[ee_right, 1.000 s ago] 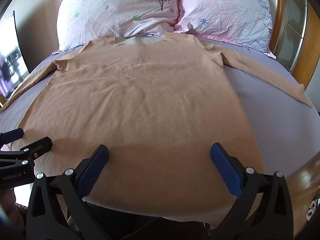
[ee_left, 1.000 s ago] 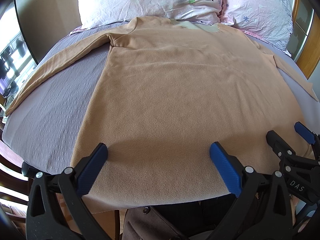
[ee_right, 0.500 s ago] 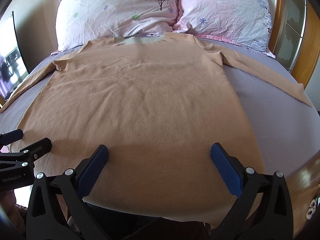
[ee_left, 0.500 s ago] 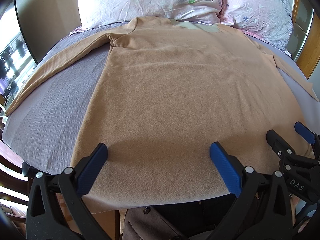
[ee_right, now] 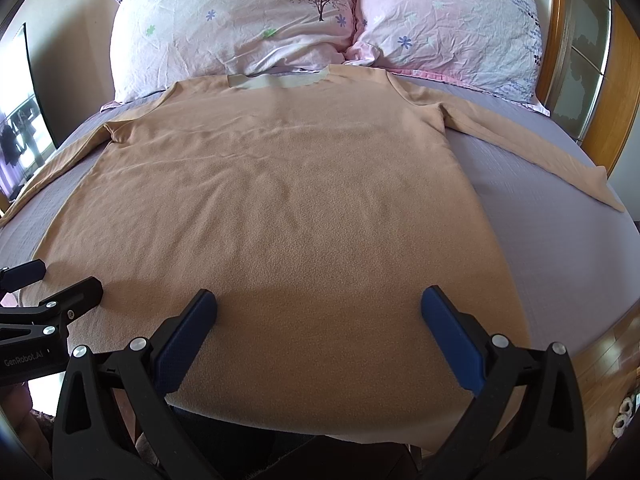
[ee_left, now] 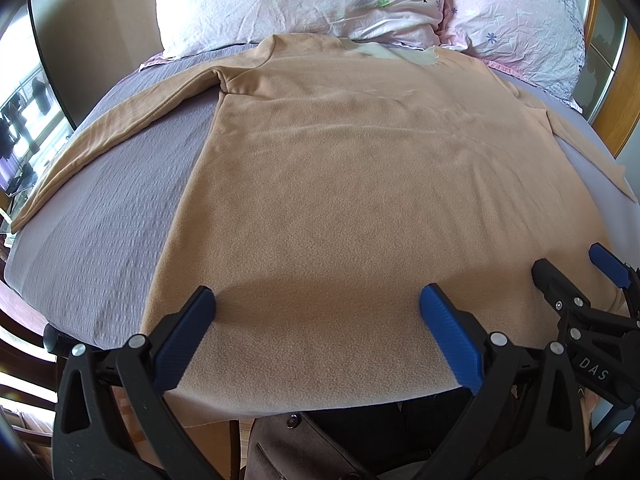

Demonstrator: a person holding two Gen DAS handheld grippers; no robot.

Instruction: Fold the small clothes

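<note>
A lilac-sheeted bed [ee_right: 532, 216] carries a spread tan shirt [ee_right: 280, 208] and two pillows [ee_right: 240, 12].

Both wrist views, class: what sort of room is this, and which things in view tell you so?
Most likely a bedroom: two floral pillows lean at a wooden headboard, and a tan long-sleeved fleece top lies flat on the lilac bedsheet.

"DAS" on right gripper [ee_left: 568, 270]; "GenRobot.AI" on left gripper [ee_right: 56, 280].

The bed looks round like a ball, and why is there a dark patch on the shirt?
Left wrist view: the fisheye lens bends the bed; the open left claw shades the tan shirt. Right wrist view: same bulge, same shadow under the open right claw.
</note>
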